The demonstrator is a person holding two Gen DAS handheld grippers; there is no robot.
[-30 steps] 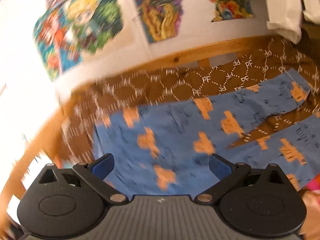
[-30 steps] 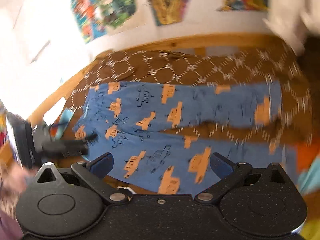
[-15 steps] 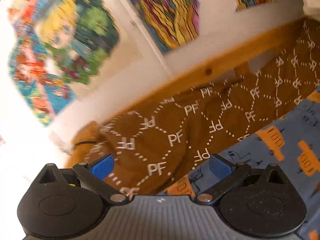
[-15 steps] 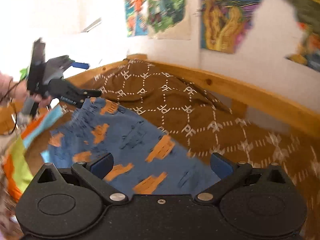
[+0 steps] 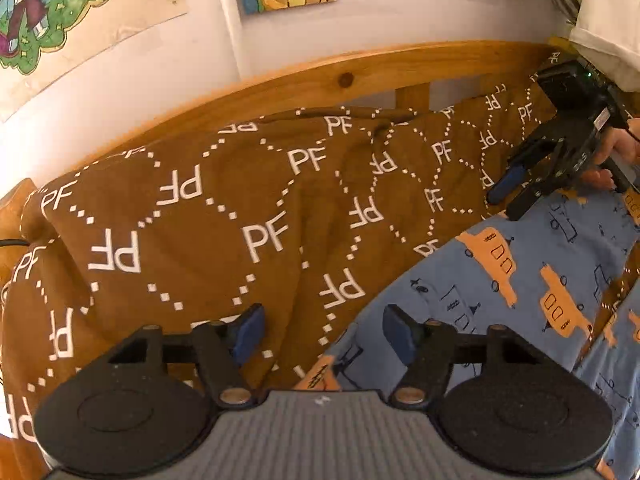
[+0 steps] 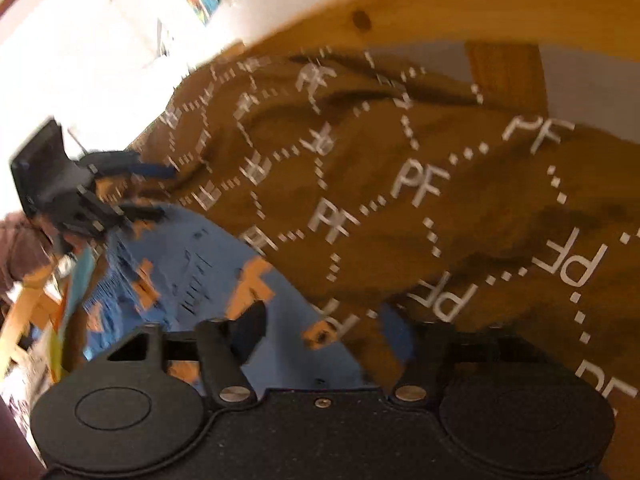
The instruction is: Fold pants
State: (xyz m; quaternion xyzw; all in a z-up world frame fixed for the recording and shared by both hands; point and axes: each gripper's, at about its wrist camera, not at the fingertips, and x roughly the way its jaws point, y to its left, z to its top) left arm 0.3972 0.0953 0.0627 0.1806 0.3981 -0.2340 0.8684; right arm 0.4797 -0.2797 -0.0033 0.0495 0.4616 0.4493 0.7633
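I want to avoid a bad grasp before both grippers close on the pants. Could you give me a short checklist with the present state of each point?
1. Left gripper at the edge of the blue pants: ok; the edge lies between its closing jaws.
2. Left pads clear of the brown PF blanket: not ok; the left-hand pad sits over blanket.
3. Right gripper at the pants edge: ok; jaws closing, edge between them.
4. Right pads pressing cloth: cannot tell, the view is blurred.
5. Grippers apart from each other: ok; the right gripper is far along the same edge.
6. Pants lying flat: ok where visible.
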